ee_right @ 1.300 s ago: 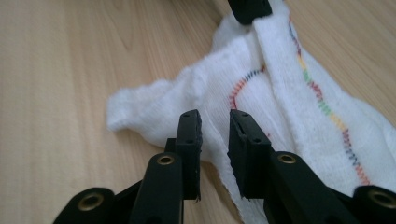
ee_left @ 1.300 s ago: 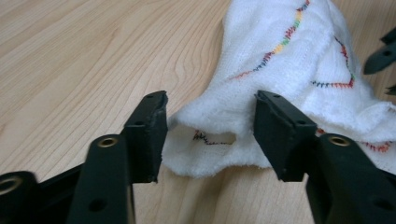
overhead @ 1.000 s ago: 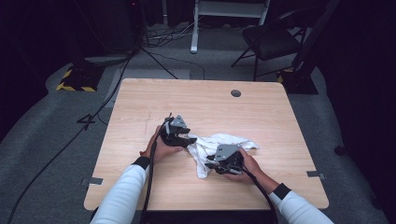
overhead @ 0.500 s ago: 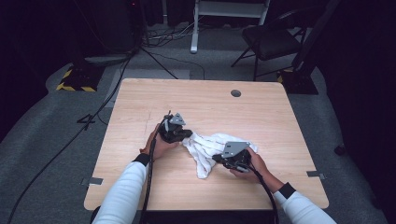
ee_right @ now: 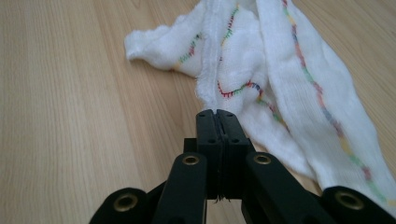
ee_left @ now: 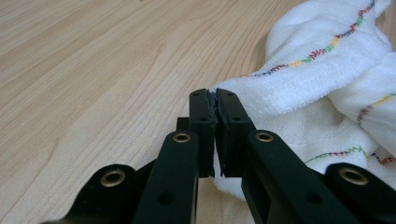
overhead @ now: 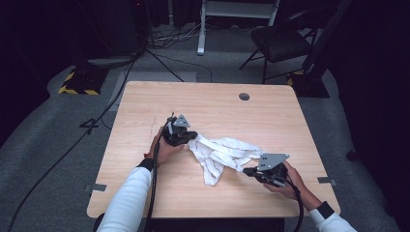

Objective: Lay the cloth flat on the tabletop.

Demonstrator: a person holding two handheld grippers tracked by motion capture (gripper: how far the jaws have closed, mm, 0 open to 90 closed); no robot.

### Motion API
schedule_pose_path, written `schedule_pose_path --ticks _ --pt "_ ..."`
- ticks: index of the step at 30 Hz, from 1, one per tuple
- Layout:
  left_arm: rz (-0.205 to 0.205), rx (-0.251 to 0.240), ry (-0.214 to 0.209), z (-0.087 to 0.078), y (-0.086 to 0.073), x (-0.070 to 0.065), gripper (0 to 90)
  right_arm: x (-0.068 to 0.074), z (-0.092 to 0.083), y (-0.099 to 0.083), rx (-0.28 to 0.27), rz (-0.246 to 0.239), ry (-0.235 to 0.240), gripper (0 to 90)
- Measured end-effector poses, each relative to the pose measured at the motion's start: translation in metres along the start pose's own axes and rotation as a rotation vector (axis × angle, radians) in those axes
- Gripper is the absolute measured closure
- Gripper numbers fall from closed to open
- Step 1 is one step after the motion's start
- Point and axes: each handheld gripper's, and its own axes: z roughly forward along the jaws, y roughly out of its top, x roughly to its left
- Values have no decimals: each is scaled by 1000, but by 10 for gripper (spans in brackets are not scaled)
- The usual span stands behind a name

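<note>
Nearby, table (overhead: 145,159) bare around cloth (overhead: 220,152).

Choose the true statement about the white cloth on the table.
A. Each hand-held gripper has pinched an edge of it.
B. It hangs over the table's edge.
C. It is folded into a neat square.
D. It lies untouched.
A: the left hand-held gripper and the right hand-held gripper are each shut on an edge of the white cloth, which lies crumpled on the table.

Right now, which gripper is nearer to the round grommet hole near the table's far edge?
Left. The left gripper sits mid-table, shut on the white towel, below-left of the hole; the right gripper grips the towel near the front edge.
</note>
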Motion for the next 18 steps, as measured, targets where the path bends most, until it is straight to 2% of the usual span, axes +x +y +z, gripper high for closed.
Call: schedule_pose_path --ticks 5,11,18 --pt "3 -2 -3 -1 0 -1 860 -1 -15 -20 25 34 -24 894" --pt "-8 -10 -11 -1 0 -3 860 6 -26 -40 65 35 -47 894" --pt "-25 -33 20 -9 -1 -2 860 12 -46 -65 66 74 -76 894"
